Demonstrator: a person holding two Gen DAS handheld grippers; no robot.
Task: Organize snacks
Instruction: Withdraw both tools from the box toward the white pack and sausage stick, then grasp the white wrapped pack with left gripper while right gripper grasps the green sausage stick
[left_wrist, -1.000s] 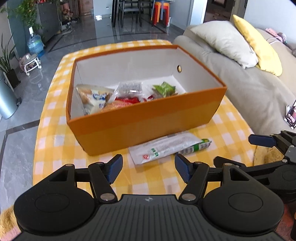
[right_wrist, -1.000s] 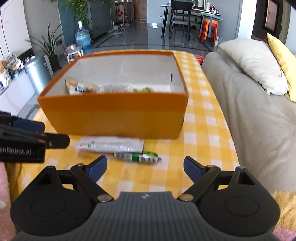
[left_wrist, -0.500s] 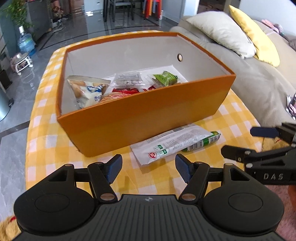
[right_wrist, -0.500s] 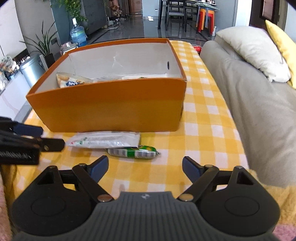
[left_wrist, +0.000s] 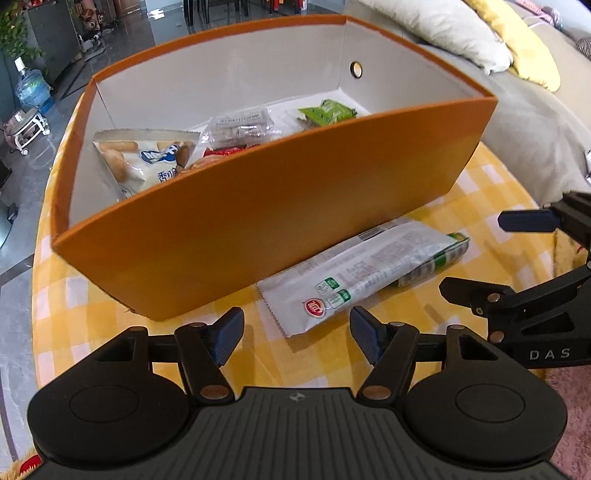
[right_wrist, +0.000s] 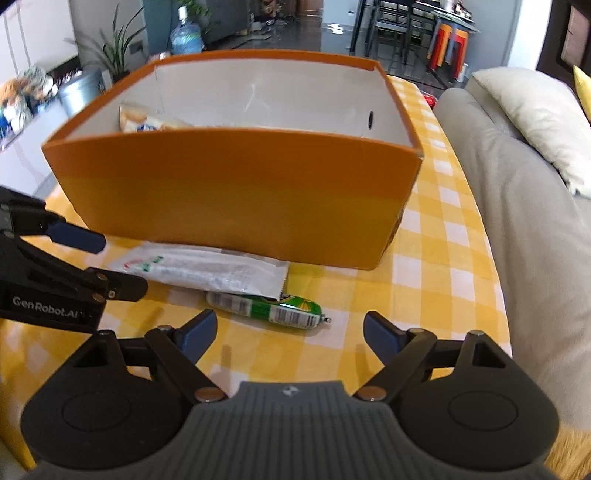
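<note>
Presently the white snack packet (left_wrist: 364, 275) lies flat on the yellow checked tablecloth (right_wrist: 439, 266), overlapping the green sausage stick (right_wrist: 267, 307) just before the orange box (left_wrist: 280, 218), with left gripper (left_wrist: 296, 334) and right gripper (right_wrist: 289, 330) both spread wide, empty.

One orange cardboard box (left_wrist: 280, 206) with white inside. In it four snack packets are visible, maybe more hidden. Outside lie two snacks: one white flat foil packet (left_wrist: 354, 273) and one green sausage stick (right_wrist: 266, 308). Two black grippers.
</note>
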